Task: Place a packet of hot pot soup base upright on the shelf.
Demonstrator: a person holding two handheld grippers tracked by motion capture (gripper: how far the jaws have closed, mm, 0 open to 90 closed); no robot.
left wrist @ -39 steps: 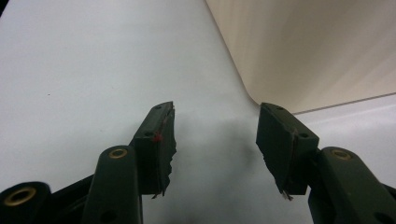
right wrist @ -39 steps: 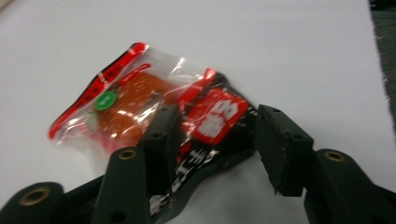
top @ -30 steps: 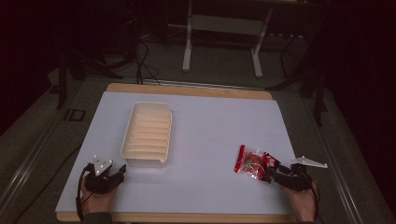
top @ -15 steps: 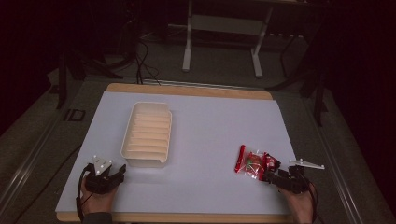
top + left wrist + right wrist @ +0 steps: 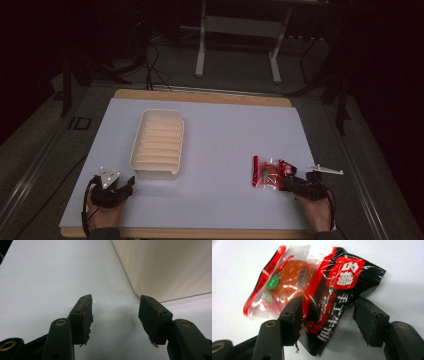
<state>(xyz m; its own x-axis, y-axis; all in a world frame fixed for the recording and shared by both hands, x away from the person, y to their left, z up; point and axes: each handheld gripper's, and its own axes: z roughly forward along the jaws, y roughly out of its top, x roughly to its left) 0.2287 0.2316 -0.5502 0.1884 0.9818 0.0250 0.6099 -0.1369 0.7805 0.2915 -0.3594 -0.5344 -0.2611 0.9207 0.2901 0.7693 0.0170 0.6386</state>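
The right gripper (image 5: 325,312) had just been closing, its jaws apart around the snack bag (image 5: 312,290); whether the pads touched it was unclear. The left gripper (image 5: 115,312) stood apart and empty beside the tray (image 5: 157,142), whose wall ran out of frame.

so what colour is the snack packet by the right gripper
Red and black with clear film, white lettering on the snack packet; best in the right gripper view.
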